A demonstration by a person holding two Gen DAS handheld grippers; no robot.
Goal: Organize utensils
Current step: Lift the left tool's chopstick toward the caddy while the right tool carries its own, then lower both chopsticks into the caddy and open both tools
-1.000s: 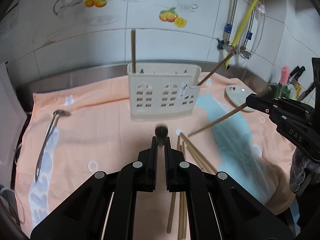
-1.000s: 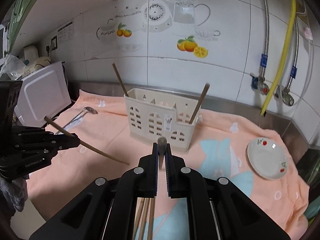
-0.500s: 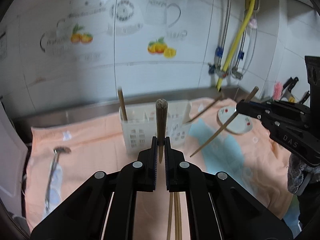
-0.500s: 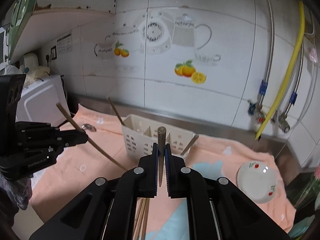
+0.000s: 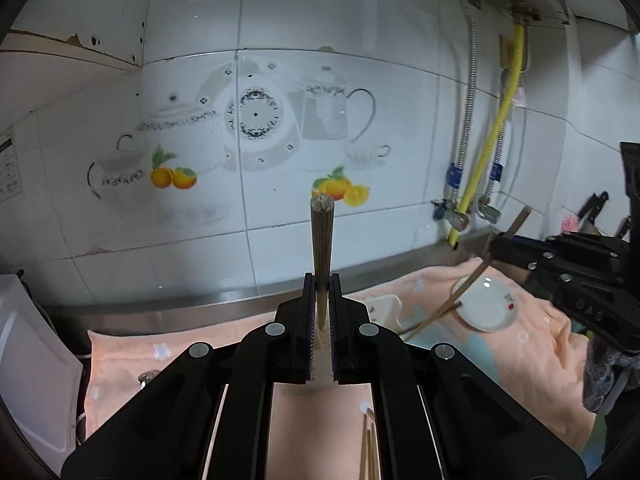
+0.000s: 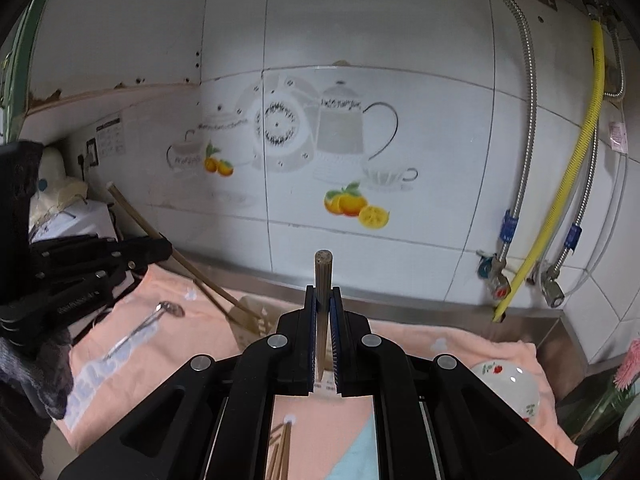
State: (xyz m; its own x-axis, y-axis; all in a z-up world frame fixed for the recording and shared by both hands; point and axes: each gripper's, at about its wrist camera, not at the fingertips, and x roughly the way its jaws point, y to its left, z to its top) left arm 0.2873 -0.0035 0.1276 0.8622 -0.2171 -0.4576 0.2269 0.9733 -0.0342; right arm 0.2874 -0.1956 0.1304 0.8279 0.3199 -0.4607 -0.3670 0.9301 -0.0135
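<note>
My left gripper (image 5: 321, 280) is shut on a wooden chopstick (image 5: 321, 236) that sticks up and forward between its jaws. My right gripper (image 6: 322, 291) is shut on another chopstick (image 6: 322, 276) the same way. Both are raised above the peach towel (image 6: 400, 344). The cream slotted utensil holder (image 6: 256, 314) stands below, mostly hidden behind the jaws; its corner (image 5: 384, 304) shows in the left wrist view. Loose chopsticks (image 6: 280, 448) lie on the towel beneath. Each wrist view shows the other gripper from the side with its stick: the right one (image 5: 496, 246) and the left one (image 6: 164, 245).
A metal ladle (image 6: 148, 324) lies on the towel at the left. A small white plate (image 5: 486, 306) sits at the right. The tiled wall with hoses and valves (image 6: 496, 280) is close behind. A white appliance (image 5: 28, 360) stands at the far left, a pink flower (image 6: 628, 364) at the far right.
Both grippers have risen with their chopsticks. The holder and towel have dropped low in both views and the wall now fills most of each.
</note>
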